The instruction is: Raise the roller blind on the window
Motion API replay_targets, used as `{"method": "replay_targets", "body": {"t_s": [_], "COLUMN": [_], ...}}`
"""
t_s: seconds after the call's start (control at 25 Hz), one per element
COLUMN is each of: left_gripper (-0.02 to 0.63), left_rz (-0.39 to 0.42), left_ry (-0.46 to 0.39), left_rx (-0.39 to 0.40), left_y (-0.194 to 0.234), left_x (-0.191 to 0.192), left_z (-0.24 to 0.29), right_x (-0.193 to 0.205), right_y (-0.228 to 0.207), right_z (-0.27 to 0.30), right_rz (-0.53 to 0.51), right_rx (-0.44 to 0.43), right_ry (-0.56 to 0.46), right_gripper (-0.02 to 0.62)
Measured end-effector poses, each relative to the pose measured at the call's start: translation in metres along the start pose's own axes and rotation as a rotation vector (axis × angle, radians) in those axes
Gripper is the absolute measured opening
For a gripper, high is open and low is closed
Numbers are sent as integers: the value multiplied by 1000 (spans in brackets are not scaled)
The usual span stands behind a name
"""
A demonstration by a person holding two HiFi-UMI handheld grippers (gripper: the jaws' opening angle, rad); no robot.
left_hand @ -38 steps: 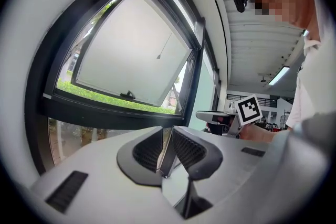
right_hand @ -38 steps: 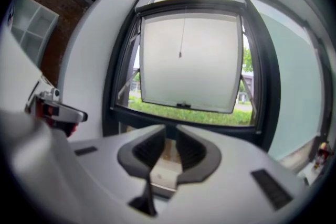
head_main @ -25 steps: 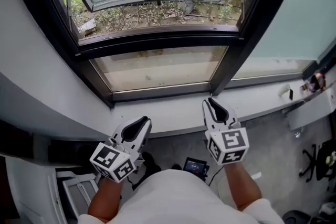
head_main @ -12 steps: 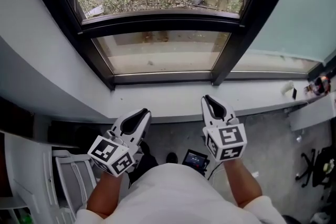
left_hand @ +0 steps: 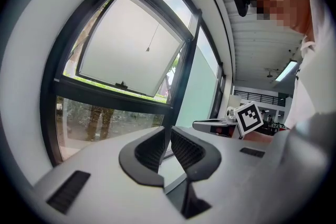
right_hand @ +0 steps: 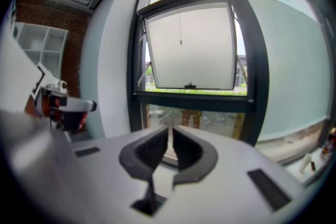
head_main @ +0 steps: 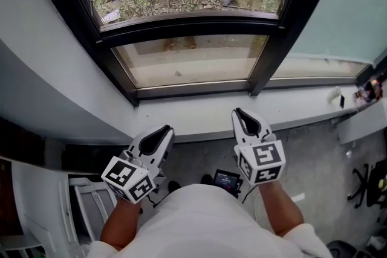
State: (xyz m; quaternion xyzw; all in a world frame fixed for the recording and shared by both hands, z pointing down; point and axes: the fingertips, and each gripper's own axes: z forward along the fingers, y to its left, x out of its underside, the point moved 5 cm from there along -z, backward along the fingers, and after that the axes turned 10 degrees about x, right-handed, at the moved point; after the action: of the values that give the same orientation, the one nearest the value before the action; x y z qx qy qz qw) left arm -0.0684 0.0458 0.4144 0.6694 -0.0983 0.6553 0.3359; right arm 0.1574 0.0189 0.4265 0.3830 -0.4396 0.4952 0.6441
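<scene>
At the window sill [head_main: 193, 116], left gripper [head_main: 163, 132] is held clenched, empty. Roller blind's pull cord [right_hand: 180, 29] hangs well above, before the open sash; it is judged light, limp and thin, best pinched at its end knob. Right gripper [head_main: 240, 115] likewise closed on nothing.

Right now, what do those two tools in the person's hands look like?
Both the left gripper and right gripper are pale grey shells with black ribbed pads. Each carries a cube of black-and-white square markers. The person wears a white short-sleeved top.
</scene>
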Motion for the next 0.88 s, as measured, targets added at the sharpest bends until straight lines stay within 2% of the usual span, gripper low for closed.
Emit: {"method": "replay_targets", "body": {"t_s": [0.44, 0.88], "left_gripper": [57, 57], "left_rz": [-18, -9], "left_ry": [10, -4], "left_rx": [11, 50], "left_y": [18, 8], "left_x": [1, 0], "left_z": [-38, -48], "right_x": [-1, -6], "right_y": [54, 69], "right_z": [1, -14], "right_rz": [-38, -87], "right_rx": [-20, -6], "right_ry": [26, 19], "right_gripper": [23, 23]}}
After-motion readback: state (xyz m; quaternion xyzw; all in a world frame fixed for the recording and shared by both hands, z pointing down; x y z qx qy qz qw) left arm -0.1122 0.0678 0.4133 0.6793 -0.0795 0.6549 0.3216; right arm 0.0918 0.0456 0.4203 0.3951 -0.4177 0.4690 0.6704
